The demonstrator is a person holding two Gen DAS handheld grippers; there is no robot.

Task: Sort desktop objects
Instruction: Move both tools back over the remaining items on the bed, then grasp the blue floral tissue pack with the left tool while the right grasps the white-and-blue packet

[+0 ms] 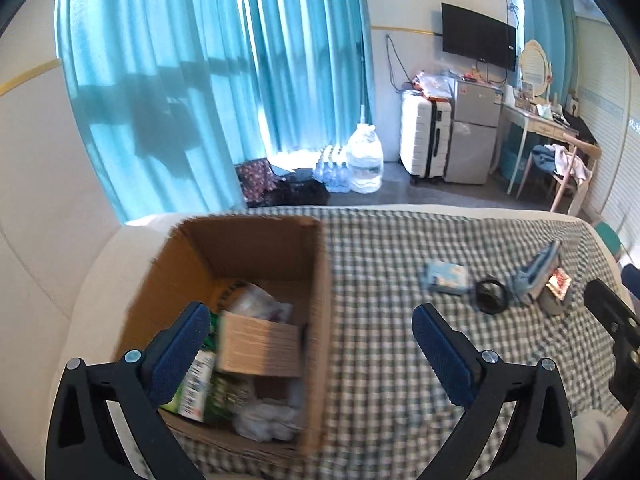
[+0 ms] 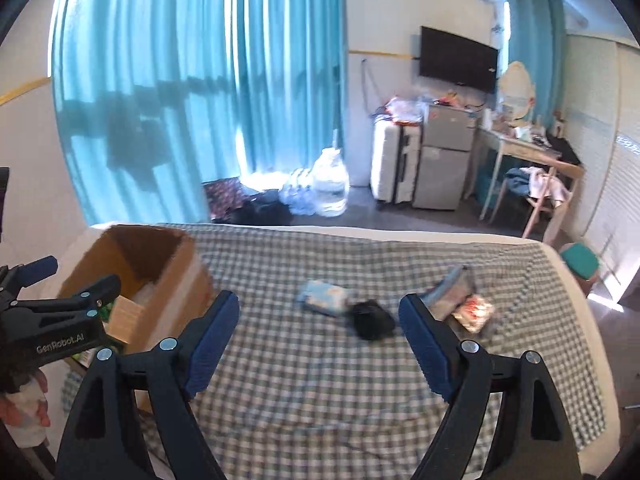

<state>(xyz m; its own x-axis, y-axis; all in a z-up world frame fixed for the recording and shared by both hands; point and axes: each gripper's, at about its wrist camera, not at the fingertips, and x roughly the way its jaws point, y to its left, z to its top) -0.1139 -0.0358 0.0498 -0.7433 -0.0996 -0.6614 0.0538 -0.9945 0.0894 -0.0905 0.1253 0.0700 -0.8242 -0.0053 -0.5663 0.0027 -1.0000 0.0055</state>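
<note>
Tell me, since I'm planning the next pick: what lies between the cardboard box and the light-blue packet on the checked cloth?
Nothing: between the cardboard box and the light-blue packet only bare checked cloth shows, clearest in the right wrist view.

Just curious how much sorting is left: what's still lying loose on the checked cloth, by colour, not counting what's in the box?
Light blue: 2, a flat packet and an upright pouch
Black: 1, a round thing
Red and orange: 1, a snack packet
Total: 4
</note>
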